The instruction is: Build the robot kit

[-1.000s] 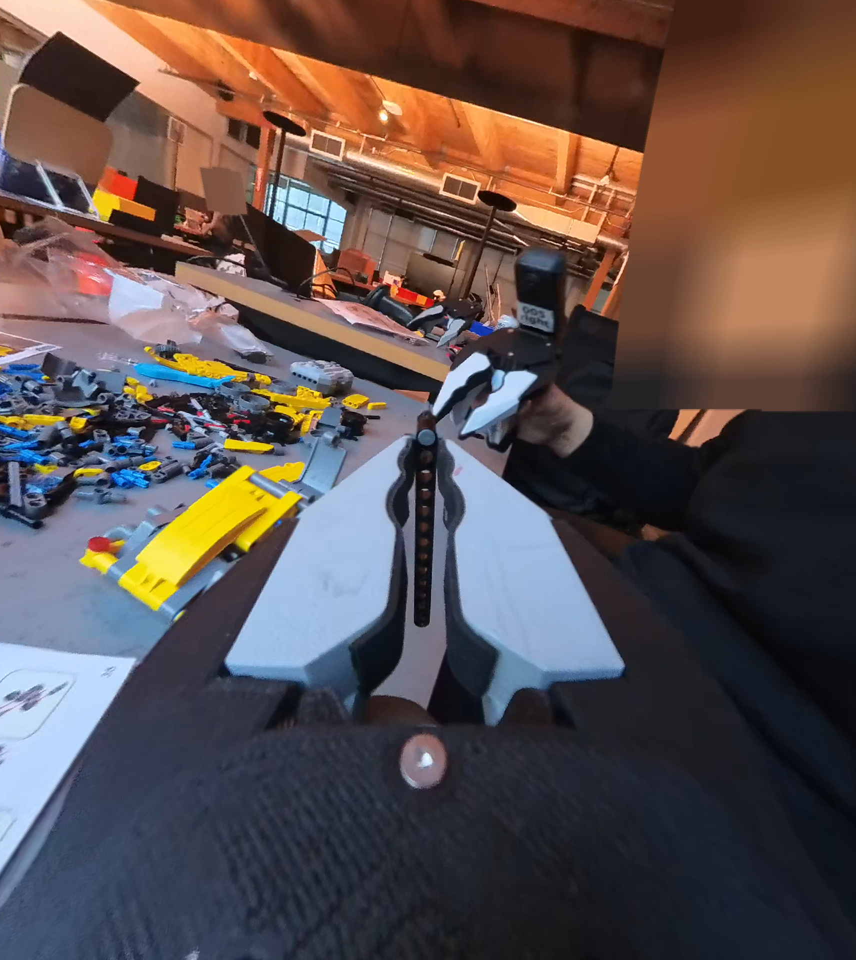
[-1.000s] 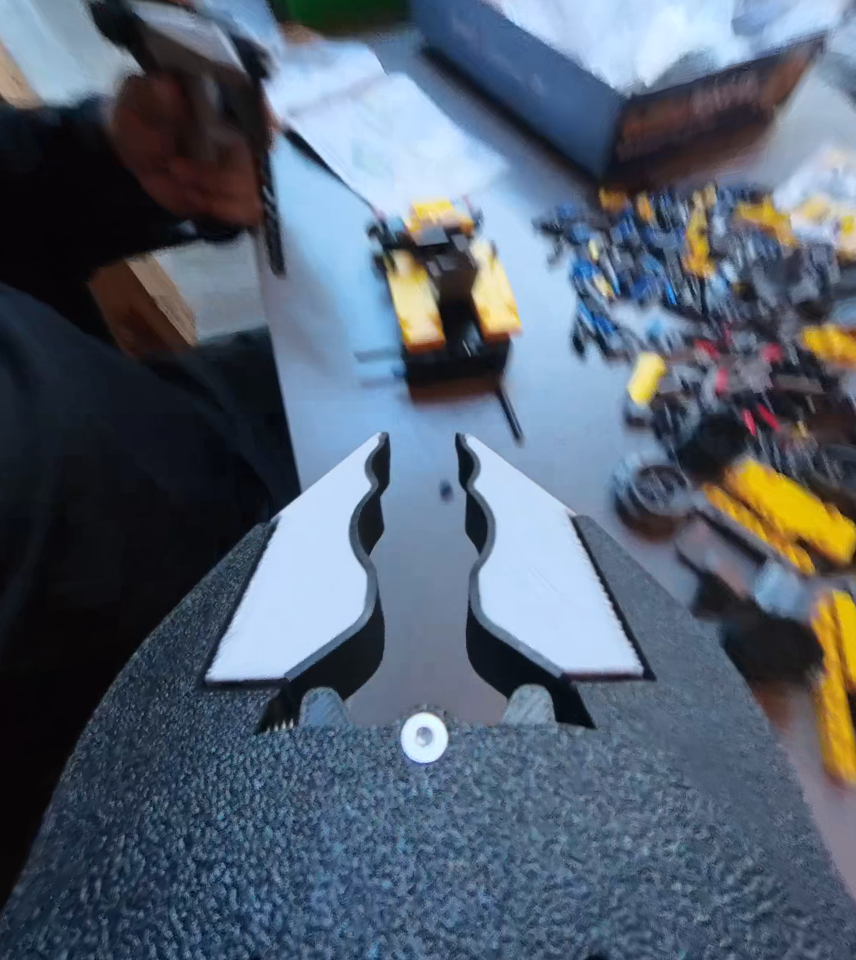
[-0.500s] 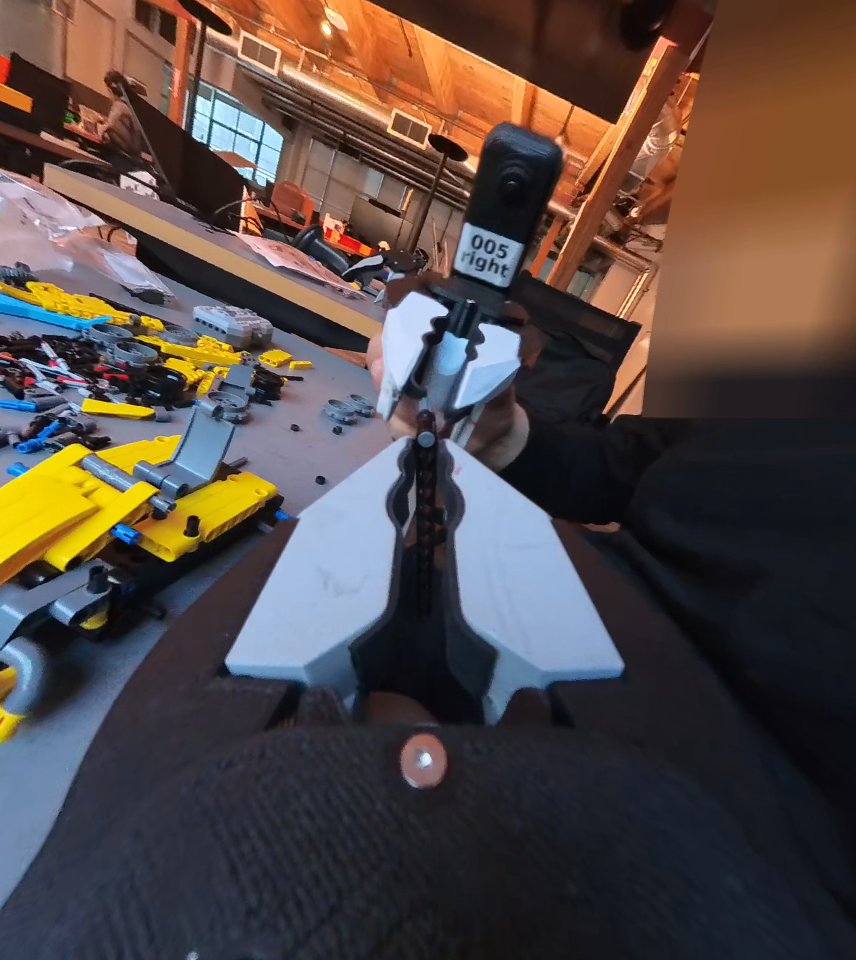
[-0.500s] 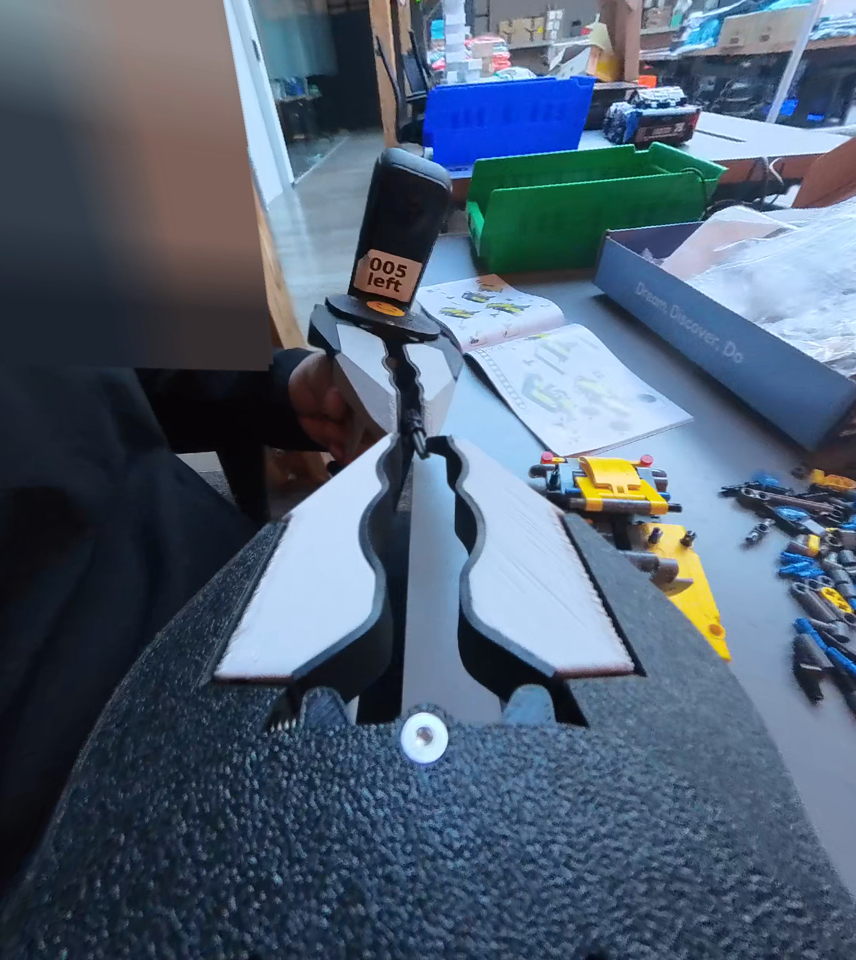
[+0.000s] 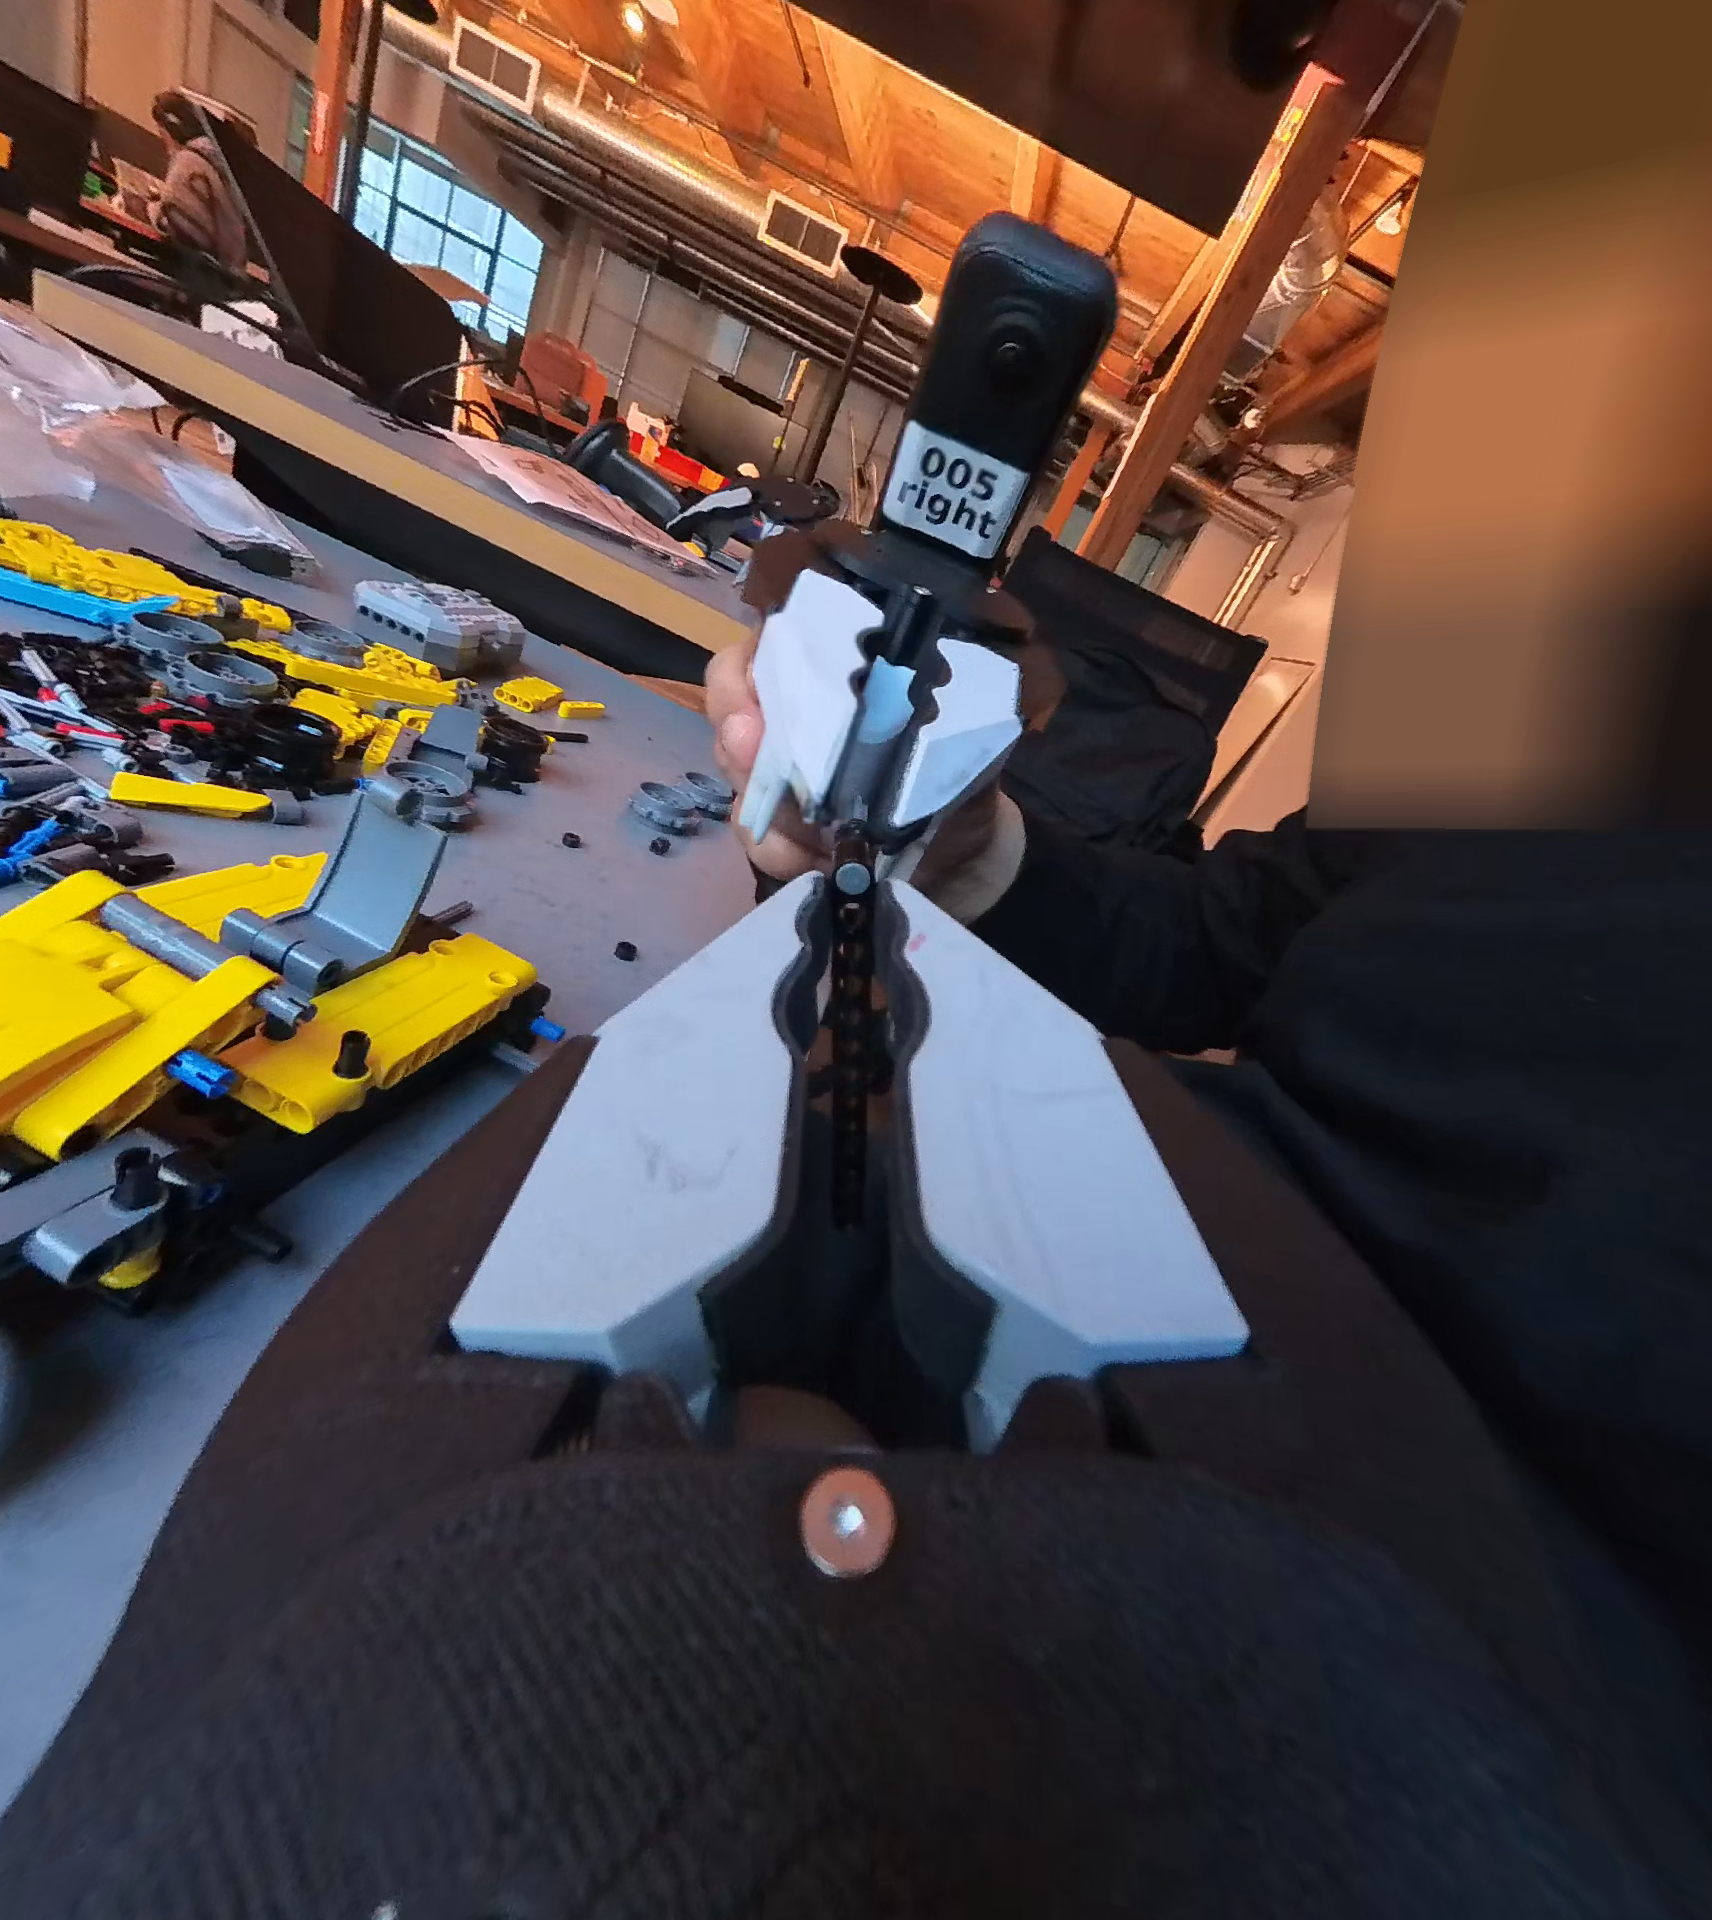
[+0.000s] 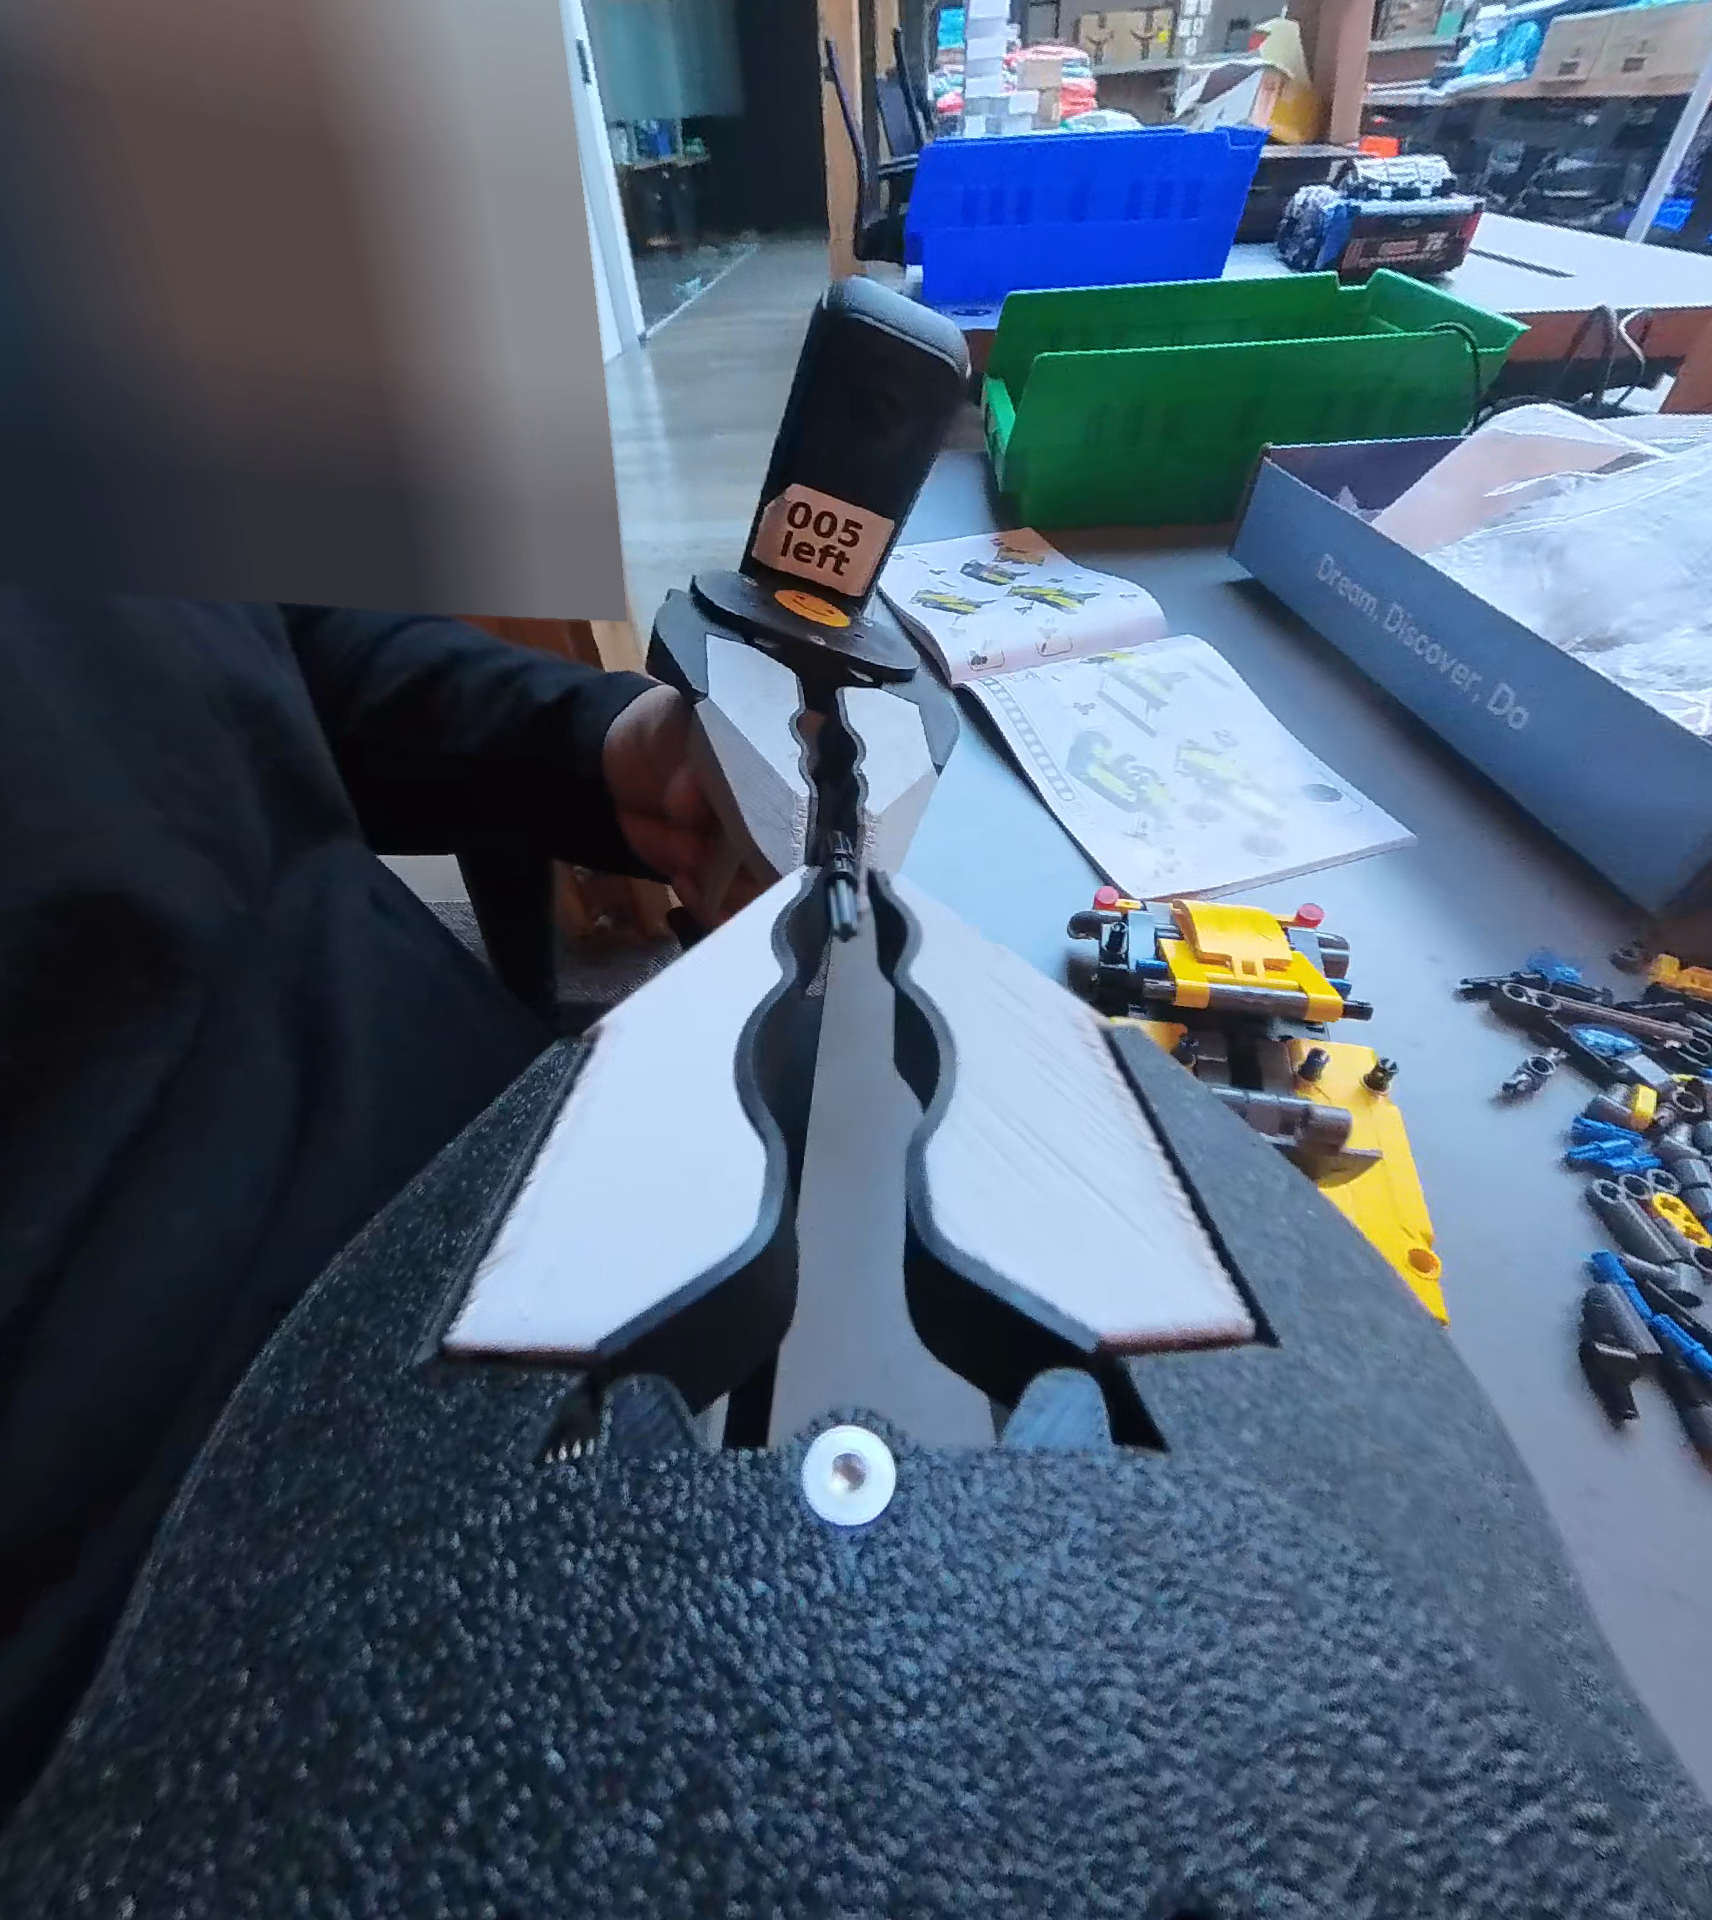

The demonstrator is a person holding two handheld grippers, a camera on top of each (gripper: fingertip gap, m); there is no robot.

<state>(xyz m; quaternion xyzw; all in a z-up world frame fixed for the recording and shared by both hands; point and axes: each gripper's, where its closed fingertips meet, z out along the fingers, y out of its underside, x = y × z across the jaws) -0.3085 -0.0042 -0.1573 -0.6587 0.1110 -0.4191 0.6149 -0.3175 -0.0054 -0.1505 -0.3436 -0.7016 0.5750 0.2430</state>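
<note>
My left gripper (image 5: 850, 896) is shut on a long black beam with holes (image 5: 846, 1039), which lies along its fingers and points forward. A small pin (image 5: 850, 879) sits at the beam's far tip. My right gripper (image 6: 841, 891) faces the left one head-on above the table's near edge, its jaws closed to a narrow gap on that pin (image 6: 839, 902). The right gripper (image 5: 862, 821) also shows in the left wrist view, just beyond the beam's tip. The left gripper (image 6: 834, 831) shows in the right wrist view, held in a hand.
A partly built yellow and grey vehicle (image 5: 104, 1018) (image 6: 1236, 966) stands on the grey table (image 5: 561, 883). Loose small parts (image 5: 156, 707) (image 6: 1683, 1143) are spread beyond it. An open booklet (image 6: 1143, 727), a blue-grey box (image 6: 1506, 707) and a green bin (image 6: 1195, 416) lie farther back.
The right gripper swung up from over the table to face the left one, then narrowed its jaws on the pin at the beam's tip. The left gripper kept hold of the beam.
</note>
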